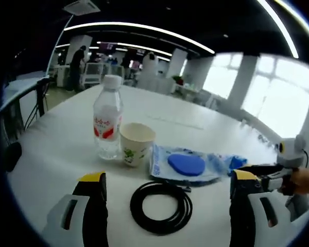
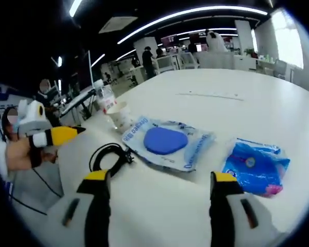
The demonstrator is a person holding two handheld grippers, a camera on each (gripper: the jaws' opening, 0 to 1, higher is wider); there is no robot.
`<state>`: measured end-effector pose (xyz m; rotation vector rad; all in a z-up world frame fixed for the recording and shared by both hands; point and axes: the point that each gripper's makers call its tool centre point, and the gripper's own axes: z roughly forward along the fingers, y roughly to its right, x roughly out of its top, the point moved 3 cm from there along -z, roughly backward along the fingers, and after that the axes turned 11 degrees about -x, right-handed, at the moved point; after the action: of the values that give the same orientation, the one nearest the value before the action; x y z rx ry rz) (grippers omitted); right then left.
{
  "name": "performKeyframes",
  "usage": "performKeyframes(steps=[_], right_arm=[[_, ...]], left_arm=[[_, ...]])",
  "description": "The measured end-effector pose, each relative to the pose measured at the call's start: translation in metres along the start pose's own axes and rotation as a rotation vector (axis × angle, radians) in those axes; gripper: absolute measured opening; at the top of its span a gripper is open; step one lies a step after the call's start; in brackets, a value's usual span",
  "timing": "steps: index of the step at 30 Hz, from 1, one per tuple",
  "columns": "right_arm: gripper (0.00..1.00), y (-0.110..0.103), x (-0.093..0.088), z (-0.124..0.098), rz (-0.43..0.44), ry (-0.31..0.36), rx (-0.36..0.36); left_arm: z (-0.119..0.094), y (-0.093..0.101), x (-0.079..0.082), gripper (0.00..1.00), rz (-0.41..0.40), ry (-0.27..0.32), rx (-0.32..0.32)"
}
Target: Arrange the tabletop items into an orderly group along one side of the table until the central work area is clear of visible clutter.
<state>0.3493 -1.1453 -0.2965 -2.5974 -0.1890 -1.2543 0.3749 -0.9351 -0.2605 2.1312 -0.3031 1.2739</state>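
White surface [image 1: 206, 123] in an open office. Left gripper view: left claw [image 1: 167, 186] spread wide, holding nothing, above a black cable coil [image 1: 161, 207]; water bottle [image 1: 107, 123] touches paper cup [image 1: 136, 143], blue-pad packet [image 1: 188, 164] beside. Right gripper view: right claw [image 2: 162, 180] wide apart, empty, near the packet [image 2: 167, 141]; blue pouch [image 2: 257, 165] just right.

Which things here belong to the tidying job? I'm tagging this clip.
Job items: clear plastic water bottle, white paper cup, coiled black cable, clear packet holding a blue oval, blue plastic pouch.

Just background: white table, distant desks.
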Motion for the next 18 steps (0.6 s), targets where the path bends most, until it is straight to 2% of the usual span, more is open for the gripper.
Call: performKeyframes(steps=[9,18], right_arm=[[0.75,-0.017,-0.003,0.006,0.004,-0.020,0.064],[0.73,-0.019,0.001,0.009,0.029,-0.020,0.092]], left_arm=[[-0.040,-0.008,-0.006,0.96,0.024,0.023,0.076],[-0.071,-0.010,-0.009,0.96,0.025,0.029,0.107]])
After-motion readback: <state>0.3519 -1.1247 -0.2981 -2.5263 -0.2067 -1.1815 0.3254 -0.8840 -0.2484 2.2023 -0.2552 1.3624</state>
